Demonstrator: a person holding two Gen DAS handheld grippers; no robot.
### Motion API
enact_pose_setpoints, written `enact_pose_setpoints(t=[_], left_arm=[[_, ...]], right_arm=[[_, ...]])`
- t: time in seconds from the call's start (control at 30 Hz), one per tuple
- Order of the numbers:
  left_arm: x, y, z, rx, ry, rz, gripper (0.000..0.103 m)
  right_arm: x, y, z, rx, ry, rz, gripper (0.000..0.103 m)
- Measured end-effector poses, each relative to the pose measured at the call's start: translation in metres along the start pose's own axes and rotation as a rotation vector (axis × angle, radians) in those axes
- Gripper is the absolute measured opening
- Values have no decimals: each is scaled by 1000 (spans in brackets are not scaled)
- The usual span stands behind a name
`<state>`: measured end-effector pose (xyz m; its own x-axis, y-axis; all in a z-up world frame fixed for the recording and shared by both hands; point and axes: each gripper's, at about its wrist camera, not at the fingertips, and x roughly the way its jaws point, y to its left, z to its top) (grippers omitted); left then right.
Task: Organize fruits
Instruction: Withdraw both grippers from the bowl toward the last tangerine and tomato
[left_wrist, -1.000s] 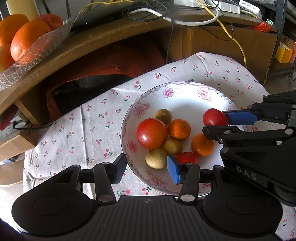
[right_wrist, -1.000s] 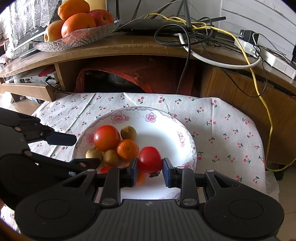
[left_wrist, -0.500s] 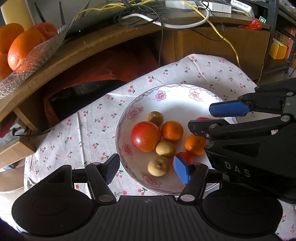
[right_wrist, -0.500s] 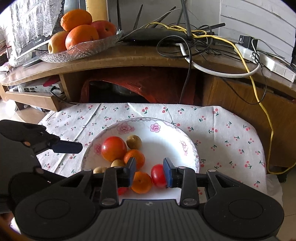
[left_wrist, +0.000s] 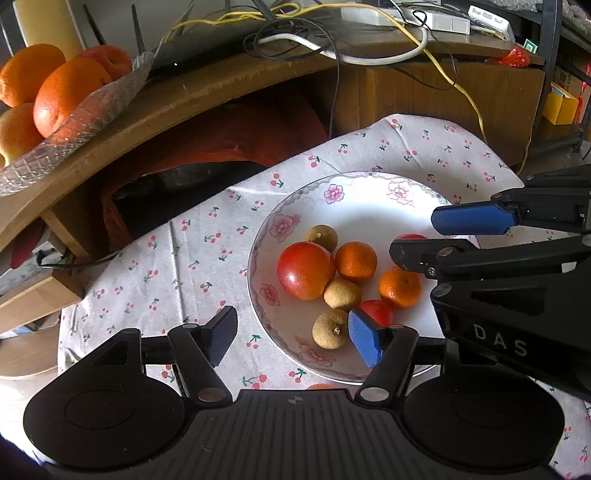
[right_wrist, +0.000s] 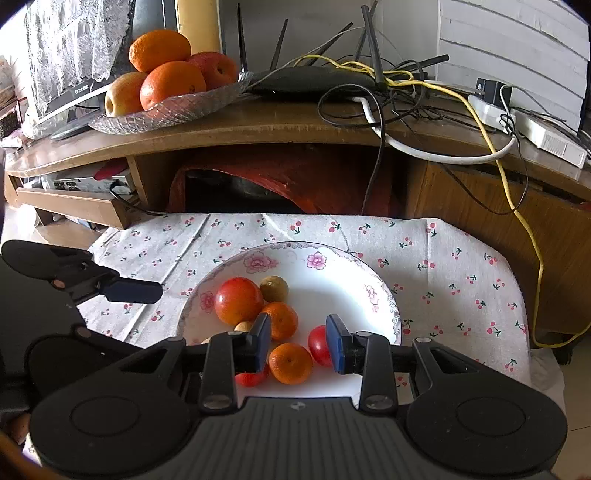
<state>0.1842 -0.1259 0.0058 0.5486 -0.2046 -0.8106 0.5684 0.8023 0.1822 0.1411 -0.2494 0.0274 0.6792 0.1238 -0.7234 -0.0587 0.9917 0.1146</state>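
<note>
Both my tools are spread open, gripping nothing. My right tool (right_wrist: 298, 341) hangs over a mandarin (right_wrist: 290, 363) on the flowered plate (right_wrist: 384, 295); my left tool (left_wrist: 291, 338) straddles the plate's rim beside a longan (left_wrist: 330, 328).

Router (right_wrist: 310, 79), cables (right_wrist: 399, 107), cherry-print cloth (right_wrist: 443, 266)

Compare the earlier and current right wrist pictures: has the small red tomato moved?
Yes. The small red tomato left the right gripper, which is open now, and lies on the plate beside a mandarin.
</note>
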Motion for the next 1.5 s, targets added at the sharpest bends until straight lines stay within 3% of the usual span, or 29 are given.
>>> enact_pose_setpoints(t=[0.97, 1.5], left_arm=[[-36, 15, -32, -8, -4, 34, 78], [-37, 33, -85, 22, 89, 28, 79]], right_arm=[[-26, 23, -23, -39, 37, 32, 32], [-16, 48, -49, -124, 136, 111, 32]])
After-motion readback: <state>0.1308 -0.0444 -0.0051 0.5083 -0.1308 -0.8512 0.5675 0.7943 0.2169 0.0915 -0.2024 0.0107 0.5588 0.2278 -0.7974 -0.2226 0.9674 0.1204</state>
